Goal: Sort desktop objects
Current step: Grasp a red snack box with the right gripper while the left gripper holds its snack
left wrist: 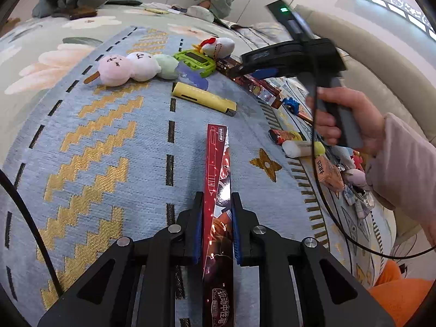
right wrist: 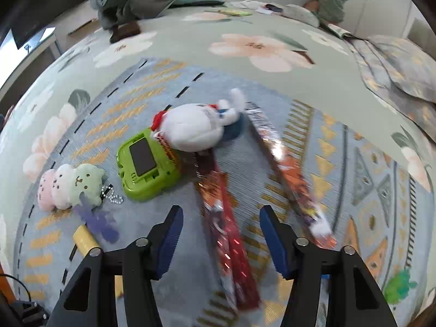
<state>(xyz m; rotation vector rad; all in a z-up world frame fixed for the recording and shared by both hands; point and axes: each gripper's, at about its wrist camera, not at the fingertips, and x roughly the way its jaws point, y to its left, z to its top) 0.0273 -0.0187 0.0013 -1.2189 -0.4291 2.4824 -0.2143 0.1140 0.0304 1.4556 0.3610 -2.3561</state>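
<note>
A patterned blue mat [left wrist: 109,141] with gold zigzags lies on a floral bedspread [right wrist: 259,46], and small things are scattered over it.

Counted in the left wrist view: one plush skewer [left wrist: 133,66] of three soft balls, pink, white and green; one green toy handheld console [left wrist: 196,61]; one white plush chicken [left wrist: 219,46] with a red comb; one yellow rectangular case [left wrist: 203,97]; and one long red pen package [left wrist: 216,190]. Along the mat's right edge sits a jumble of small snacks and trinkets [left wrist: 324,158], too crowded to count.

The right wrist view shows the same plush skewer [right wrist: 68,186], console [right wrist: 144,163] and chicken [right wrist: 194,129], plus two long shiny packages: one red package [right wrist: 231,239] running down between the tongs, and a second, orange-toned package [right wrist: 294,185] angled to its right. This view is motion-blurred.

The left tongs [left wrist: 216,226] are closed narrowly on the red pen package, both blue pads pressing its long edges, with the package's far end reaching out over the mat.

The right tongs [right wrist: 220,241] stand moderately apart above the red package, which lies between the fingers without touching either pad. In the left view, a hand [left wrist: 346,117] in a pale pink sleeve grips the handle of the right tongs over the mat's right side.
</note>
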